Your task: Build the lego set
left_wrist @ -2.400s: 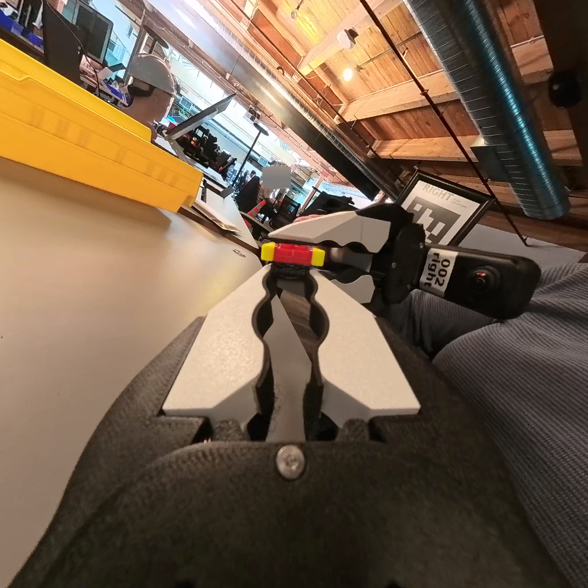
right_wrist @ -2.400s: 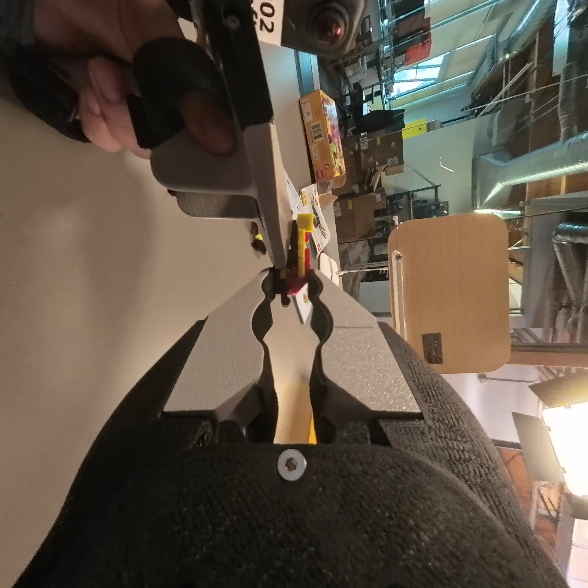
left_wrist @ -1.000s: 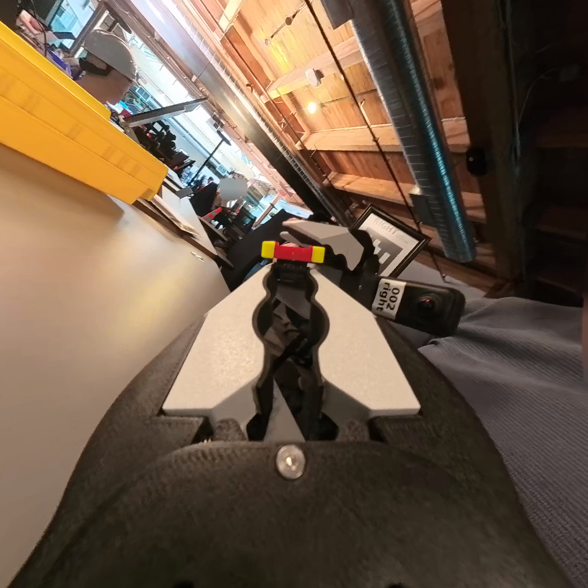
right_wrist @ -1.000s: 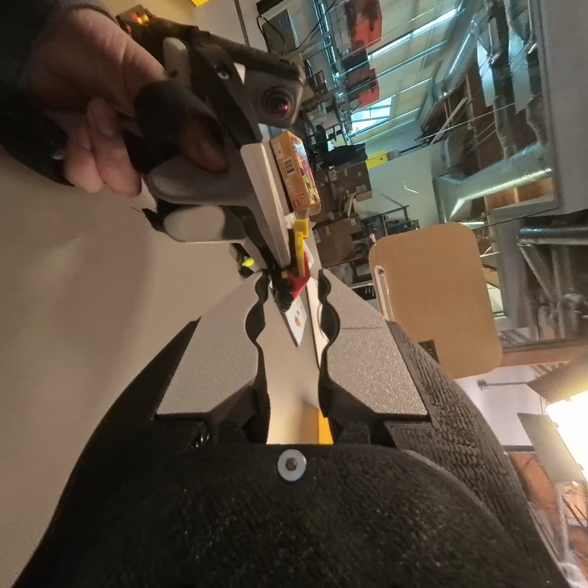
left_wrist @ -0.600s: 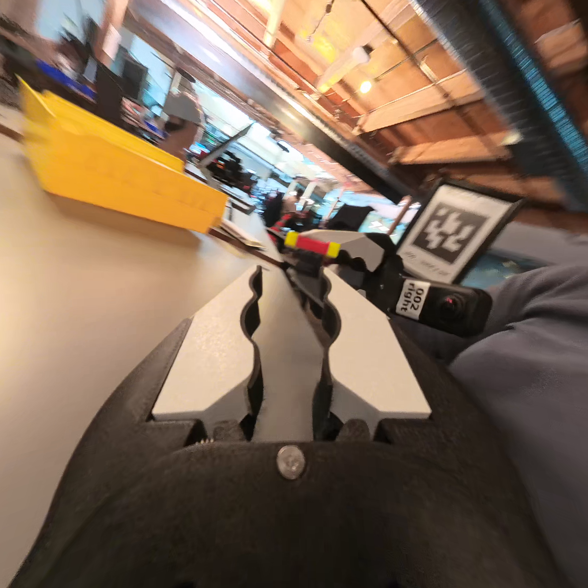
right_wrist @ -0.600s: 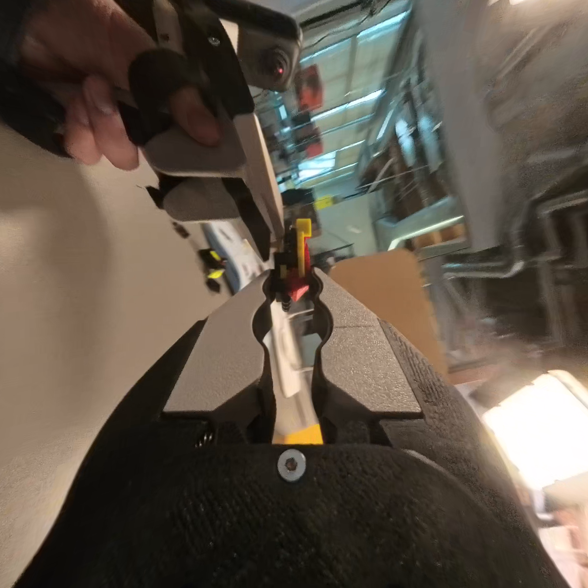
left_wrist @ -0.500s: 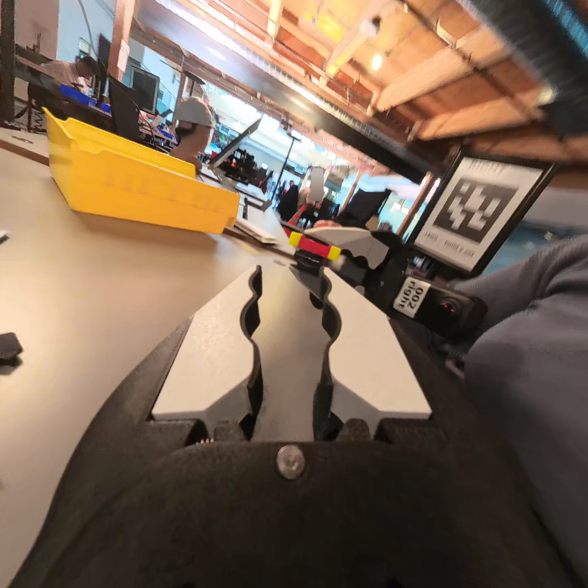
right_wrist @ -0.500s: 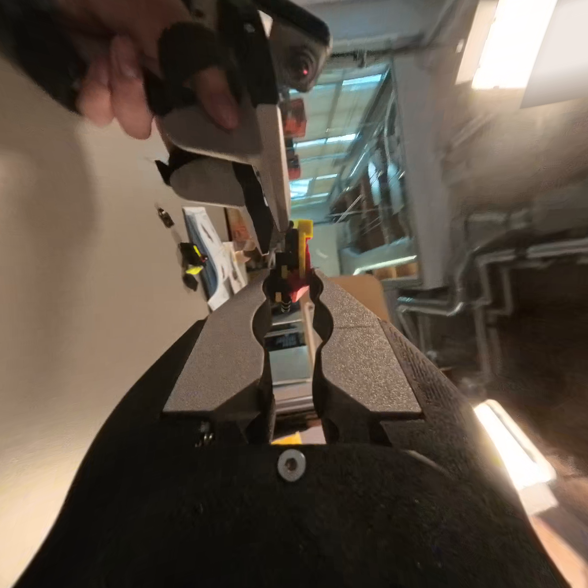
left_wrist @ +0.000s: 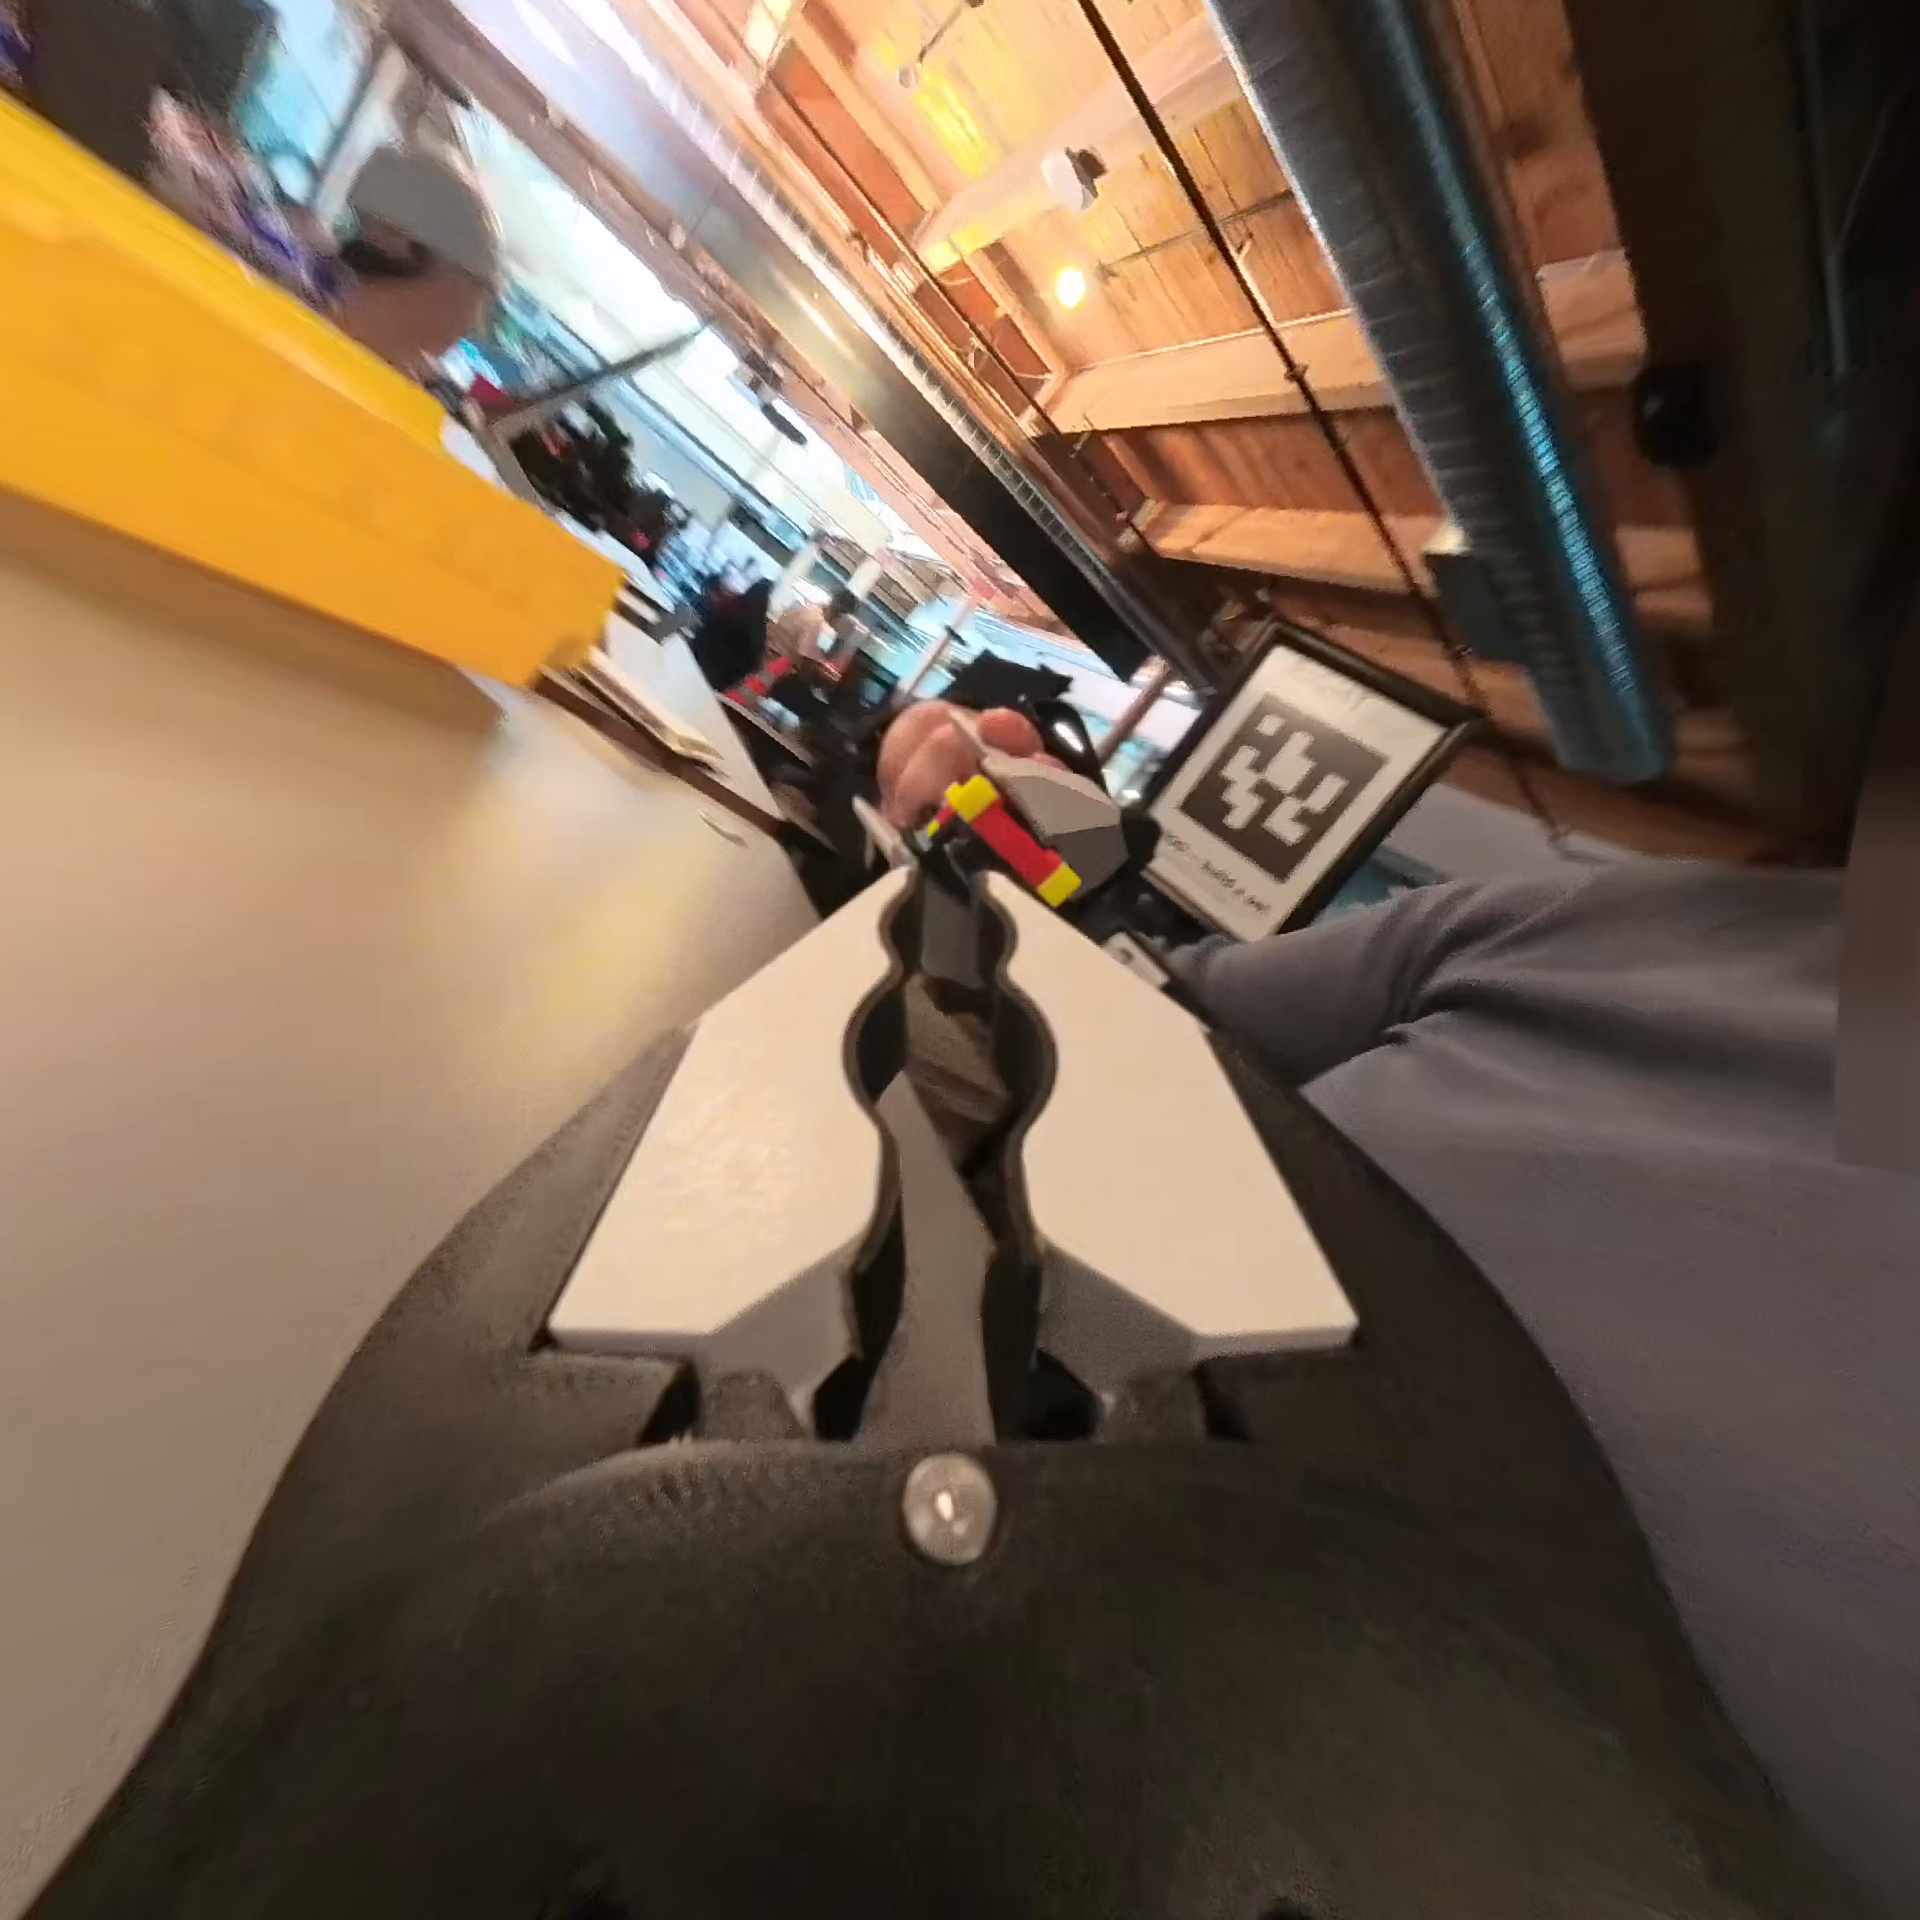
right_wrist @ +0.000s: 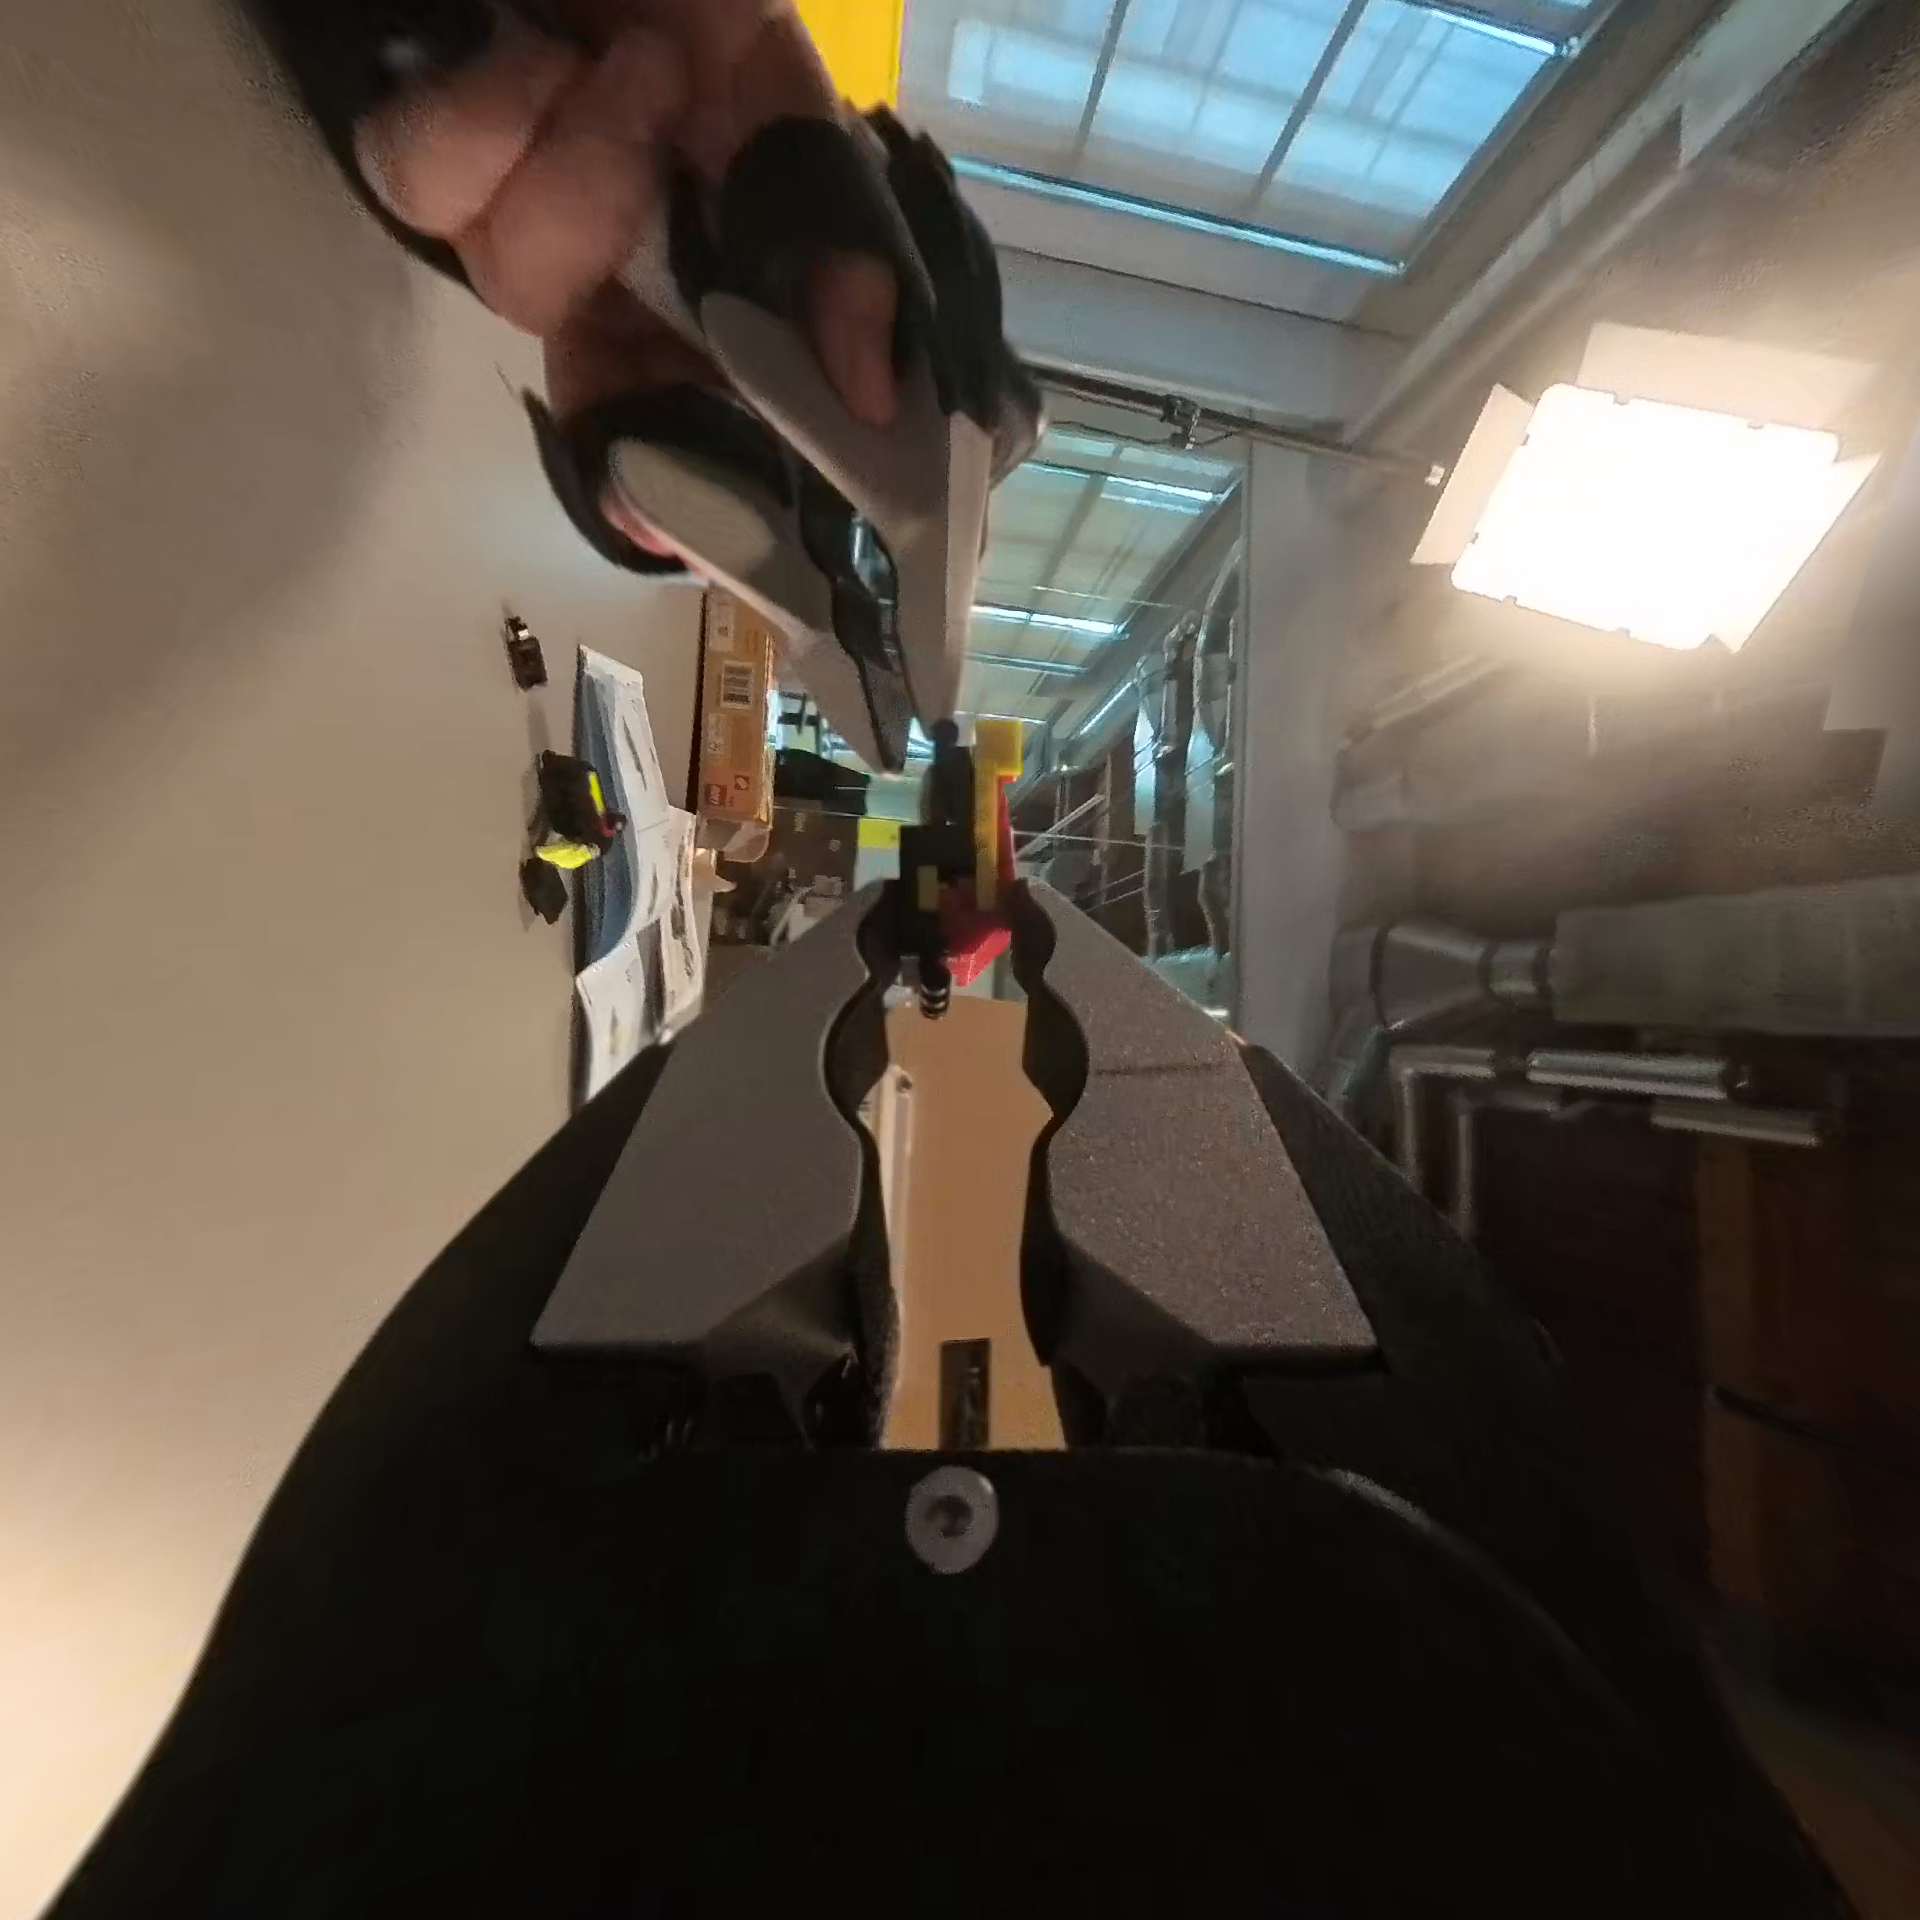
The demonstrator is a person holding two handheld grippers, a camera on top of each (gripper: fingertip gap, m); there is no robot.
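Note:
A small lego assembly (right_wrist: pixel 982 831) of black, red and yellow pieces is held in the air between both grippers. My right gripper (right_wrist: pixel 948 904) is shut on its lower black and red part. My left gripper (right_wrist: pixel 940 717) comes in from above, held by a hand, and its tips pinch the black piece at the top. In the left wrist view my left gripper (left_wrist: pixel 948 883) is nearly closed around a black bit, with the red bar with yellow ends (left_wrist: pixel 1003 842) just beyond the tips. A grey finger of the right gripper (left_wrist: pixel 1060 821) sits behind it.
A yellow bin (left_wrist: pixel 260 447) stands on the beige table (left_wrist: pixel 312 935). A framed black-and-white marker board (left_wrist: pixel 1299 779) and a grey sleeve (left_wrist: pixel 1558 1039) are on the right. Loose black and yellow pieces (right_wrist: pixel 566 821), an instruction booklet (right_wrist: pixel 623 831) and an orange box (right_wrist: pixel 738 727) lie on the table.
My left gripper opened and let go of the assembly about half a second ago, then closed again on its black top piece. Both grippers swung, and the assembly now sits tilted.

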